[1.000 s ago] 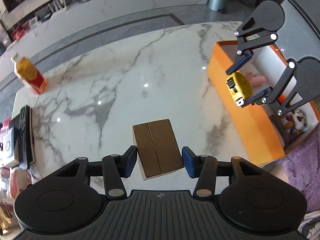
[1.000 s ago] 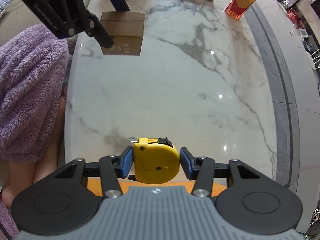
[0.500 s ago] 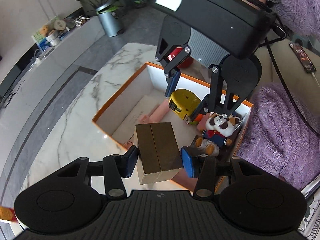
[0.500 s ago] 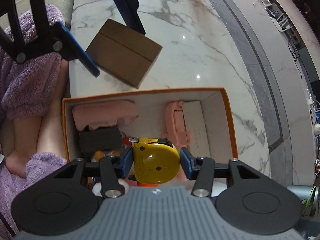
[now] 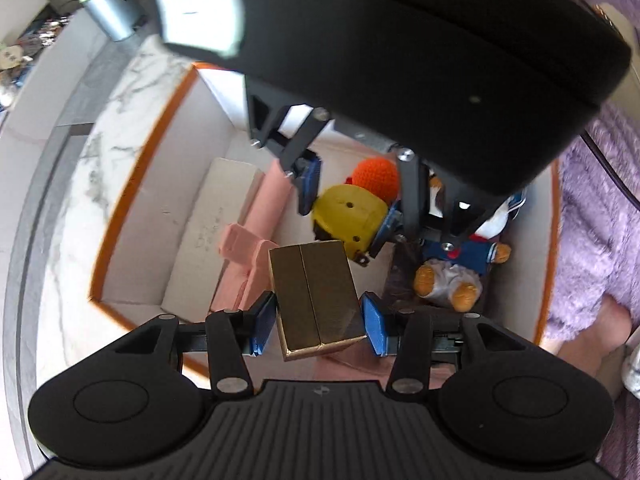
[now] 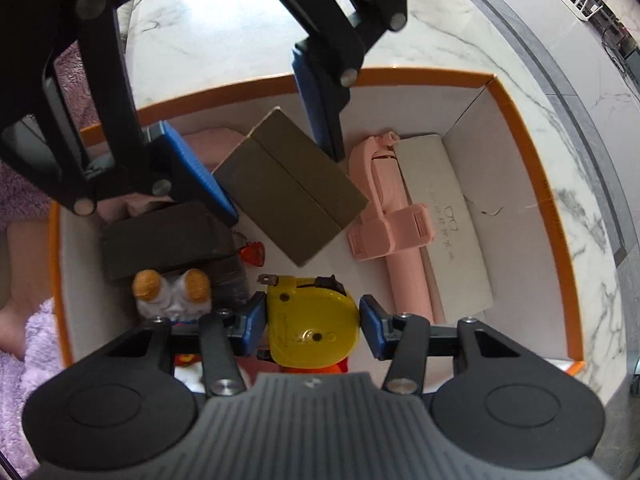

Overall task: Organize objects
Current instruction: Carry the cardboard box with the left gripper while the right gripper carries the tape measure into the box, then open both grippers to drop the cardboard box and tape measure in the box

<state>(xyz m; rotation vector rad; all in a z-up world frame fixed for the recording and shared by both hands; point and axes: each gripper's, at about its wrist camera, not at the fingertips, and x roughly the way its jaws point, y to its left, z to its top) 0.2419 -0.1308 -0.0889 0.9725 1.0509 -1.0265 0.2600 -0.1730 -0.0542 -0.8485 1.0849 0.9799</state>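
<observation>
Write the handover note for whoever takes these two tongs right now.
Left tongs: shut on the brown box, held above the middle of the orange-rimmed box.
Right tongs: shut on the yellow tape measure, also over the box, close beside the left tongs.
Already in the box: pink phone holder, white case, dark block, plush toy, orange knitted ball.
Done: both items carried over the box.
Left: lower and release each into a free spot, likely the brown box first, minding how near the tongs are. Anything remaining on the table is out of view.
</observation>
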